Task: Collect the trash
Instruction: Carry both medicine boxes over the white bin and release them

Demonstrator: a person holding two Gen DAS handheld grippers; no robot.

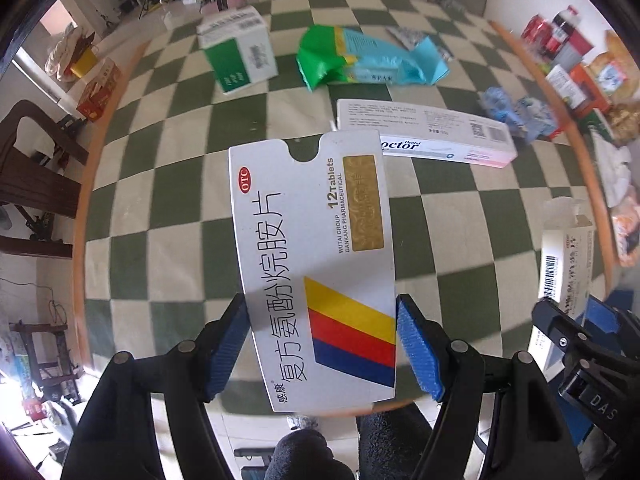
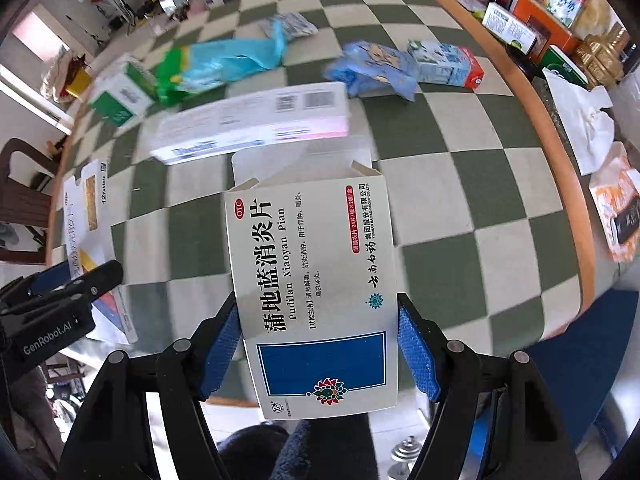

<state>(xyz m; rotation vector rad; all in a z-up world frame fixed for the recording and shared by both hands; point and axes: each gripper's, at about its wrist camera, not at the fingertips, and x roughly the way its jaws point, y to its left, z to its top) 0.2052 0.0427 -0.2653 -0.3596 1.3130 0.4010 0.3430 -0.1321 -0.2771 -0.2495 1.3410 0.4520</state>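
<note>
Trash, a flat white cardboard tablet box with yellow, red and blue stripes [image 1: 316, 264], sits mid-frame pinched in the left hand-held gripper [image 1: 322, 344], the right hand-held gripper [image 2: 318, 344] likewise pinching a white blue-panelled carton [image 2: 316, 288], so both want firm, level carrying above the checked desk [image 1: 160, 200].

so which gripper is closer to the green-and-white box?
Left. The left gripper is nearer the green-and-white box at the table's far left; the right gripper is further right.

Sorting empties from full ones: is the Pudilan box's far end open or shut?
Open. On the Pudilan box, held in the right gripper, the top flap stands up and both side tabs are splayed. Contents: cannot tell.
</note>
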